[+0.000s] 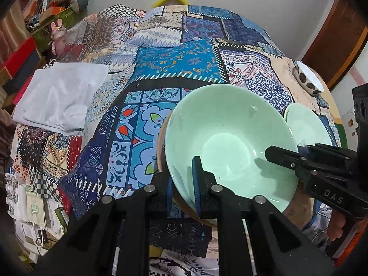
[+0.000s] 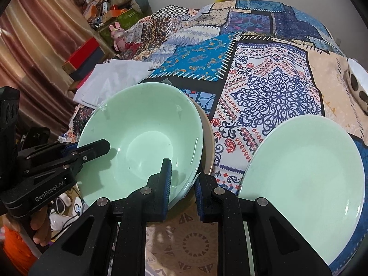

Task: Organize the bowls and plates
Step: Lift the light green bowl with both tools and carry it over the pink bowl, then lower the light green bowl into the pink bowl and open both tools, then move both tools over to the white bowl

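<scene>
Spotted bowl [image 2: 358,85] far right of the fingers, cropped by the frame edge; tan dish [image 2: 208,138] (mostly covered) beneath the green bowl [image 2: 142,142]

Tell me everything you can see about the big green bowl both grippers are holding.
The green bowl is a wide, deep, glossy pale mint piece, ceramic by its look, empty inside with a round flat bottom. It sits nested in a tan bowl whose rim peeks out beneath it, on the patchwork cloth. The left gripper pinches its near rim, one blue-padded finger inside, one outside; the right gripper clamps the rim on the opposite side the same way. A green plate lies beside it.
</scene>
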### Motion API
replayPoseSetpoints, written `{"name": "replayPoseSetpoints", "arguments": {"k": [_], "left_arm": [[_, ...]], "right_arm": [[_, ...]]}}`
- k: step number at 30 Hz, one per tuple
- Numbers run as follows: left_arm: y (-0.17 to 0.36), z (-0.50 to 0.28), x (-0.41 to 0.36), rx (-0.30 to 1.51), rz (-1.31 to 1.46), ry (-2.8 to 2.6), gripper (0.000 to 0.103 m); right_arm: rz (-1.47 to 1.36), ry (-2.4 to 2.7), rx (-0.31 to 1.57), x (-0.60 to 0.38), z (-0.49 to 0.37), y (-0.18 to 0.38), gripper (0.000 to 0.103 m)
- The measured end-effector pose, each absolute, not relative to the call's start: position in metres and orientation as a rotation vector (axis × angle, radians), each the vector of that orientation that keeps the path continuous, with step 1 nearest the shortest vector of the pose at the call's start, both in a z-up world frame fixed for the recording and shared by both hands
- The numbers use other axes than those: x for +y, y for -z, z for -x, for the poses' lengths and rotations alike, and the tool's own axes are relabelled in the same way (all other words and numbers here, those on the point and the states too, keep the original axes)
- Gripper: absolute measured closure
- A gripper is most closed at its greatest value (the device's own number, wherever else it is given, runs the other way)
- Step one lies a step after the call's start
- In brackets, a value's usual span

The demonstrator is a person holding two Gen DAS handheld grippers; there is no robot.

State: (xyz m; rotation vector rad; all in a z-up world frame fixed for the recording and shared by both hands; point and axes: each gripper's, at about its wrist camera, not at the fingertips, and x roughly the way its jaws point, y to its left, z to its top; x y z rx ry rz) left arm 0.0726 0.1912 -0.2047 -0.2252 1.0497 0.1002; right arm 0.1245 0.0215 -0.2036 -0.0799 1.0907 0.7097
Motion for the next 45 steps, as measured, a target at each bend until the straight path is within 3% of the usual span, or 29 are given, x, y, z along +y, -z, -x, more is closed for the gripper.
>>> {"name": "replayPoseSetpoints", "arguments": {"k": [22,25,29,35,40,45], "left_arm": [[0.208,-0.080,0.172,1.096,0.122,-0.144,0.087],[0.203,-0.081,0.171,1.115,0.125,-0.144,0.078],[0.191,-0.081,0.168,1.100,0.115,-0.161,0.056],[0.159,-0.077,0.154,1.013,0.085,-0.152,0.037],[0.137,-0.082,0.141,0.959,0.108,-0.152,0.035],[0.116,-0.095,0.121,0.900,0.139,-0.138,0.025]], "right_arm": [[0.063,-0.719,1.072,-0.011,-0.126,0.192,0.082],[0.053,-0.718,1.057,-0.020,-0.125,0.186,0.081],[0.043,-0.707,1.030,-0.034,-0.124,0.177,0.077],[0.035,-0.665,0.978,-0.064,-0.123,0.160,0.071],[0.030,-0.612,0.924,-0.094,-0.128,0.146,0.060],[0.018,-0.550,0.881,-0.130,-0.141,0.135,0.056]]}}
